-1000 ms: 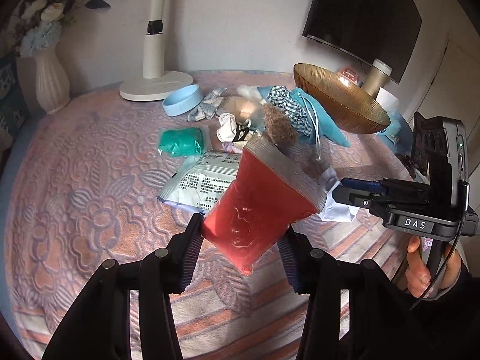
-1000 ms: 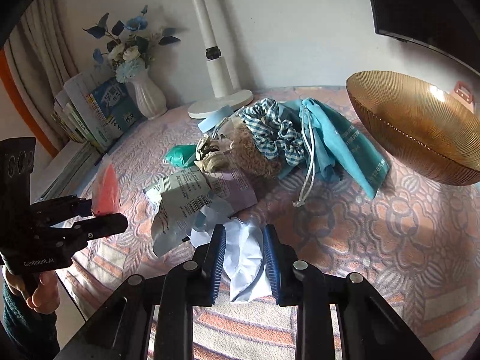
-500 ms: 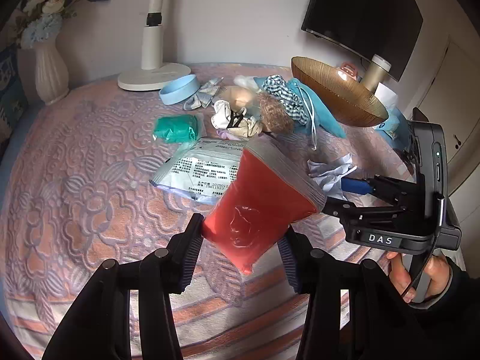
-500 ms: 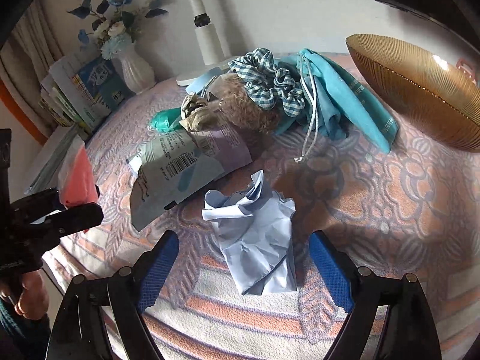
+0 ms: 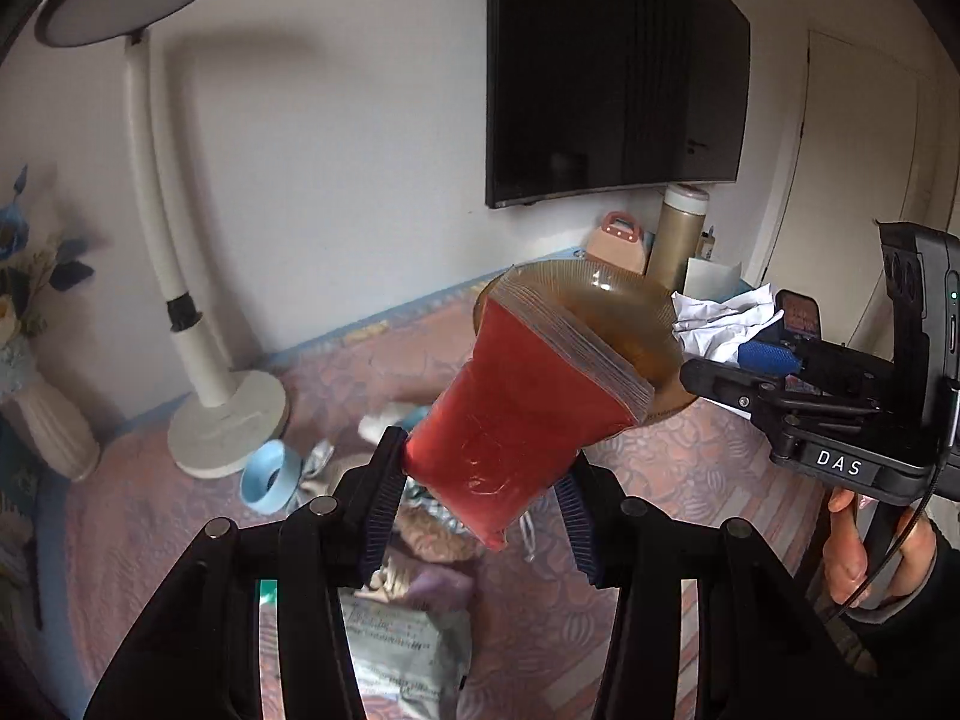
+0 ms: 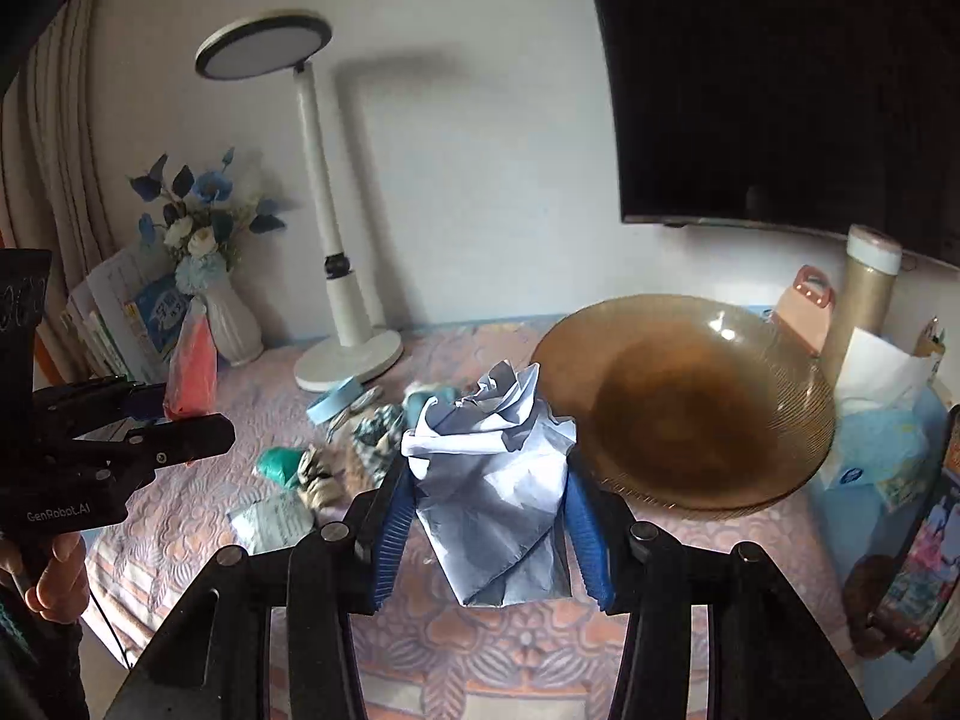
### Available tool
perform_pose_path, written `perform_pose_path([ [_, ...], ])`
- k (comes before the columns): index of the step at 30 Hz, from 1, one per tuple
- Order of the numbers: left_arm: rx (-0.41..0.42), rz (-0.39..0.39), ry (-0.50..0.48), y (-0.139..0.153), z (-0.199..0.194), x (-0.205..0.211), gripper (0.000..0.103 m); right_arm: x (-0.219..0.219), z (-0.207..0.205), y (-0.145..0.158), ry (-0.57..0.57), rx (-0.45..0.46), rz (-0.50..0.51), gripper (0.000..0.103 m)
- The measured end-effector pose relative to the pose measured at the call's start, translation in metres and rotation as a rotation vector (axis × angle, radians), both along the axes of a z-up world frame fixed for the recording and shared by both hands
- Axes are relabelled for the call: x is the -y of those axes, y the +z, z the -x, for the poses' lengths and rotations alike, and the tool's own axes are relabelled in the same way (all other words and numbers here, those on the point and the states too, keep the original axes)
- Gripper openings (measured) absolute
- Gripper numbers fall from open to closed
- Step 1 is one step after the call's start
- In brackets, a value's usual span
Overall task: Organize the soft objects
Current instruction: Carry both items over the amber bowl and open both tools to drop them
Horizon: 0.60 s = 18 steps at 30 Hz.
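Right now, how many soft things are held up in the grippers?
2. The red pouch is clamped in the left gripper; the crumpled pale-blue bag sits in the right gripper. More soft items lie on the table, some possibly hidden.

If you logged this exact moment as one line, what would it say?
left gripper: shut on red pouch | right gripper: shut on crumpled paper | both lifted beside amber bowl
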<state>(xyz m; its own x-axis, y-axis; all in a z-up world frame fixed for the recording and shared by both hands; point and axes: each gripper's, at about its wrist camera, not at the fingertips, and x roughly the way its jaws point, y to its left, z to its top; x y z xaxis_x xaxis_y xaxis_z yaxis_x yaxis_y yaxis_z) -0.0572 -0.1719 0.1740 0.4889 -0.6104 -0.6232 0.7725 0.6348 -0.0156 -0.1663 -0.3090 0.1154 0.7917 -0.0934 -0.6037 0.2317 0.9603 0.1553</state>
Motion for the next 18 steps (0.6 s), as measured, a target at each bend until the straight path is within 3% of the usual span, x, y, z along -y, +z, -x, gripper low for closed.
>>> perform_pose_path([
  [4,-0.070,-0.001,-0.039,-0.006,-0.025,0.070,0.045,0.057,-0.010,0.017,-0.162,-0.018,-0.011,0.047],
  [10,-0.156,-0.020,-0.030,-0.035,-0.044,0.130,0.048,0.119,-0.030,-0.007,-0.270,-0.139,-0.103,0.047],
  [11,-0.166,-0.020,-0.023,-0.036,-0.047,0.138,0.055,0.123,-0.031,-0.011,-0.274,-0.151,-0.104,0.049],
  [14,-0.167,-0.004,-0.016,-0.033,-0.049,0.144,0.075,0.132,-0.034,-0.012,-0.309,-0.167,-0.092,0.072],
  [18,-0.160,0.019,0.006,-0.023,-0.048,0.127,0.079,0.137,-0.025,0.003,-0.327,-0.122,-0.073,0.076],
])
